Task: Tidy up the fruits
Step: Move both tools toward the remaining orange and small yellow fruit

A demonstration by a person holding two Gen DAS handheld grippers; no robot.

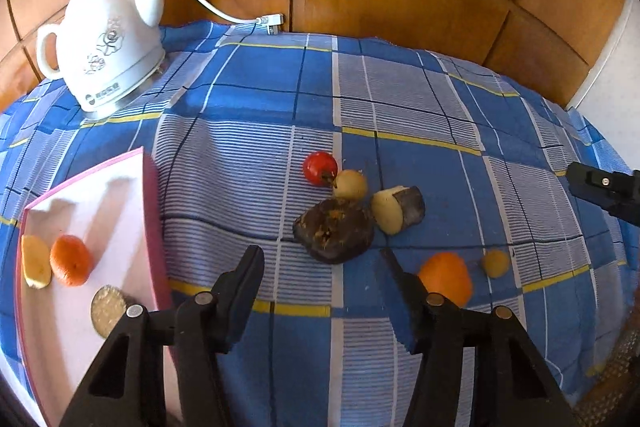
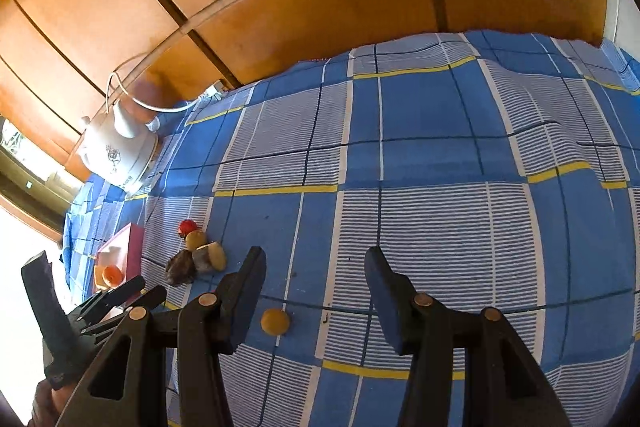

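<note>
Since the tray (image 1: 120, 195) already holds sorted fruit, we hover the left gripper (image 1: 324, 263), jaws apart and empty, over the dark fruit (image 1: 334, 235); the right gripper (image 2: 316, 259) waits likewise apart and empty.

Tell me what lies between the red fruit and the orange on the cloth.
In the left wrist view, a dark brown lump lies between the red fruit and the orange, with a small yellow fruit touching the red one.
</note>
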